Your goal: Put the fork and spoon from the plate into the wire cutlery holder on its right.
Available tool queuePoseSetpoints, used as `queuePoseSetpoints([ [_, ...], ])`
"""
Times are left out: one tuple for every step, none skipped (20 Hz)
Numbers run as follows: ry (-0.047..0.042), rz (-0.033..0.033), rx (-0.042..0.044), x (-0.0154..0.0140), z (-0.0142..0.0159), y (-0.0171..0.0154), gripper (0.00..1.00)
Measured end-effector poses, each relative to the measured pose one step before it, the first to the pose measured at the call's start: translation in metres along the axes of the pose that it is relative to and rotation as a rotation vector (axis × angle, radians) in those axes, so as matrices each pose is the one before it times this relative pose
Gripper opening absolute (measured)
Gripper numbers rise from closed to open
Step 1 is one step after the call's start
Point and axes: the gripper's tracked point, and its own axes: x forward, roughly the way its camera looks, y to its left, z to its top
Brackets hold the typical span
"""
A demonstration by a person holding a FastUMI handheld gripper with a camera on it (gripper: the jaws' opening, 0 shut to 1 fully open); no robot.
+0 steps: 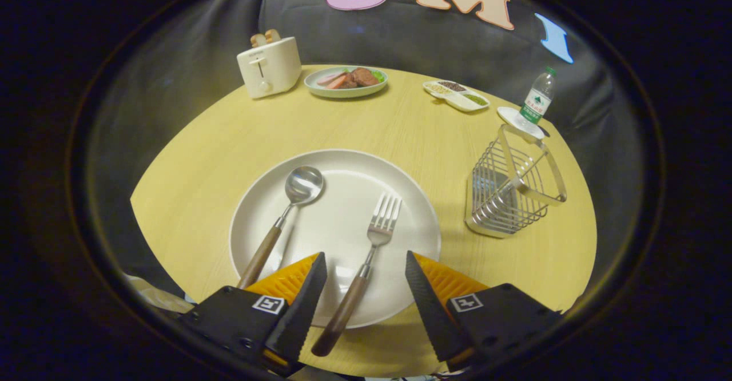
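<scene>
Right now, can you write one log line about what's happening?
gripper: open, fork handle between its fingers | spoon: on plate | wire cutlery holder: empty | step: fork not yet grasped

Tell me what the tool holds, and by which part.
Nothing. The tool is open, its fingers either side of the fork handle, not pressing it.

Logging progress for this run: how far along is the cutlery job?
Nothing is done yet: the fork and spoon both lie on the plate, and the holder looks empty. In hand: the gripper is open, the fork's handle between its fingers. Both pieces remain to move.
</scene>
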Motion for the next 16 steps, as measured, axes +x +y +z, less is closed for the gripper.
queuePoseSetpoints([
  [0.00985, 0.00188, -0.00037, 0.00101, -0.00106, 0.00026, 0.82],
  [0.00573, -0.00300, -0.00247, 0.00195, -0.00186, 0.00005, 0.76],
  [0.00574, -0.00405, -0.00130, 0.00067, -0.00025, -0.00105, 0.69],
  [0.01259, -0.00164, 0.00047, 0.00200, -0.00177, -0.00018, 0.62],
  [0.00956, -0.00215, 0.00228, -0.00024, -0.00113, -0.00088, 0.56],
  [0.00787, -0.00049, 0.00344, 0.00050, -0.00113, 0.00028, 0.49],
  [0.00358, -0.00535, 0.00163, 0.00066, -0.00017, -0.00135, 0.43],
  [0.00983, 0.00295, 0.00122, 0.00043, -0.00168, 0.00032, 0.36],
  [0.01171, 0.00288, 0.00206, -0.00035, -0.00157, 0.00068, 0.29],
  [0.00031, 0.00202, 0.00494, -0.00012, 0.00081, 0.00009, 0.29],
  [0.01126, 0.01039, 0.00443, 0.00037, -0.00070, 0.00182, 0.29],
  [-0.01199, -0.02526, 0.00861, 0.00385, 0.00015, -0.00483, 0.30],
  [0.01838, 0.01760, -0.00138, -0.00642, 0.00221, 0.00003, 0.27],
  [0.00172, 0.00241, 0.00567, 0.00214, -0.00207, 0.00283, 0.24],
  [0.01066, 0.00533, 0.00018, 0.00123, -0.00183, -0.00050, 0.22],
  [0.00032, 0.00943, 0.00209, -0.00050, 0.00144, 0.00083, 0.19],
])
